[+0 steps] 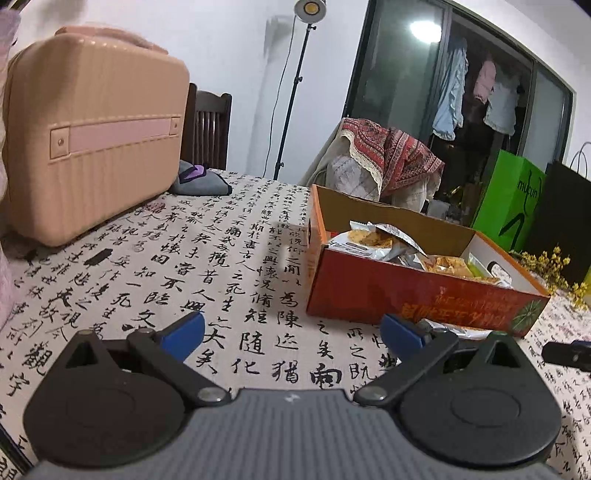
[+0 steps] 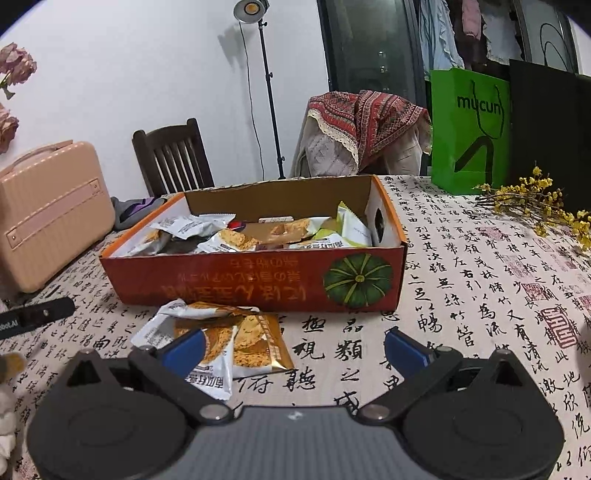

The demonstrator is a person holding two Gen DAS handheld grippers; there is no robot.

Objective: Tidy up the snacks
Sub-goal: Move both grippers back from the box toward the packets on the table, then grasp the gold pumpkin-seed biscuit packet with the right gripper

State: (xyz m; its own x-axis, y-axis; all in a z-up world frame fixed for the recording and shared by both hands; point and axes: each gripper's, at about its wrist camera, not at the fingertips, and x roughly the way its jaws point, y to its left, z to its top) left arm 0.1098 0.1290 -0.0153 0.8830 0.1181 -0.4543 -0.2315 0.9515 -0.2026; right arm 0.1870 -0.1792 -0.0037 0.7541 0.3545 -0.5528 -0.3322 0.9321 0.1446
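Left gripper [image 1: 291, 338] is held spread and empty over the tablecloth [image 1: 221, 266], left of the orange box [image 2: 255, 280]. Loose snack packets [image 2: 221, 339] are seen lying just before the box (two, perhaps three), under the right gripper [image 2: 293, 349], likewise spread. Pickup step is judged pending; descent and closure on one packet are called for.

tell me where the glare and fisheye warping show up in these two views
Left wrist view: ceiling light reflection glares on the dark balcony glass, and the pink suitcase bulges. Right wrist view: the studio lamp glows without washing out, and the table edges curve.
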